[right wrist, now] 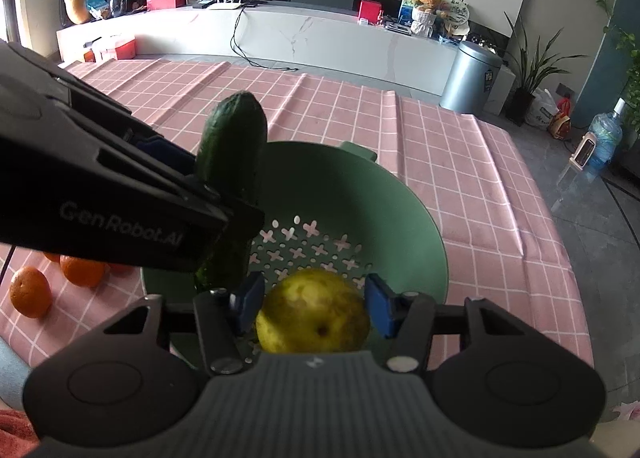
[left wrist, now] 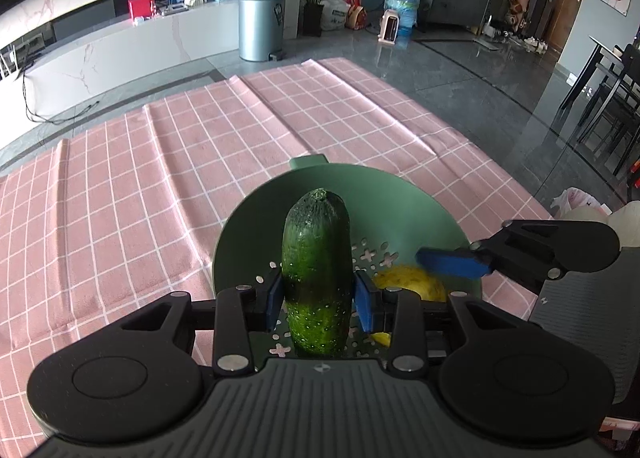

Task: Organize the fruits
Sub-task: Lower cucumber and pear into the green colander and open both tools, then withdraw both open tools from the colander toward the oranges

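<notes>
A dark green cucumber (left wrist: pixel 316 258) stands upright between the blue pads of my left gripper (left wrist: pixel 318 294), which is shut on it over the green colander (left wrist: pixel 360 177). In the right wrist view the cucumber (right wrist: pixel 236 137) tilts above the colander's (right wrist: pixel 400 193) left side. A yellow round fruit (right wrist: pixel 312 318), slightly blurred, sits low in the colander between the pads of my right gripper (right wrist: pixel 314 302), and both pads meet its sides. In the left wrist view one blue finger (left wrist: pixel 452 262) of that gripper lies just over the yellow fruit (left wrist: pixel 416 282).
Several oranges (right wrist: pixel 30 292) lie on the pink checked cloth (right wrist: pixel 460 177) left of the colander. The table's edge drops to a grey floor (left wrist: pixel 460 73) on the far and right sides. A grey bin (left wrist: pixel 262 23) stands beyond the table.
</notes>
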The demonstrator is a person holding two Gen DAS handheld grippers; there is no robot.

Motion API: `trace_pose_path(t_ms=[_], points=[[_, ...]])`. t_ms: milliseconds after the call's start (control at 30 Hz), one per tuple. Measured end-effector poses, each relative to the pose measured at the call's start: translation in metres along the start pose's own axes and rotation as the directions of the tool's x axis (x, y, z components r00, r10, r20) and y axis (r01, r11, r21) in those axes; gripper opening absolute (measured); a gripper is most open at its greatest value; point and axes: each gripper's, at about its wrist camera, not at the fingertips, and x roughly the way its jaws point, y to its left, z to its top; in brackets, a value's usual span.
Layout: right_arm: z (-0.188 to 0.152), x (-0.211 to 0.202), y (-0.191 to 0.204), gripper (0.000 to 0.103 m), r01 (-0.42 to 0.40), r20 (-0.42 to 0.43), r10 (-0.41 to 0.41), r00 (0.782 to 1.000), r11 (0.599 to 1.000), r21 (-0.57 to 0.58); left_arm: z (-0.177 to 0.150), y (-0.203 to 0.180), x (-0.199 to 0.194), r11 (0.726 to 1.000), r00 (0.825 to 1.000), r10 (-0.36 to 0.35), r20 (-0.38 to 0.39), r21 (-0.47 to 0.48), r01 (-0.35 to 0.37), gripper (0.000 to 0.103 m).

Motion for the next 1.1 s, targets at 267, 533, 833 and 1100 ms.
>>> trace_pose_path(t_ms=[267,533,833,1100], points=[[0.014,0.01,-0.003,0.019,0.006,-0.011,-0.006,1.0,1.0,-0.008,0.006,0.008,0.01,0.999,1.0,-0.005,0.007,-0.047,0.006,0.042],[0.0,0.015,-0.012,0.035,-0.018,-0.057,0.024,0.998,0.995,0.102,0.008,0.012,0.011,0.999,0.999,0.022,0.023,-0.04,-0.021,0.054],[-0.004,0.0,-0.013,0.044,-0.018,-0.049,0.028,0.998,0.979,0.203,0.0,0.009,-0.013,0.998,0.998,0.054,0.044,0.01,-0.055,0.057],[-0.009,-0.04,0.006,0.052,-0.006,0.036,-0.004,0.999,0.959,0.282,-0.017,0.004,-0.063,0.986,0.985,0.133,0.112,0.09,-0.143,0.059]])
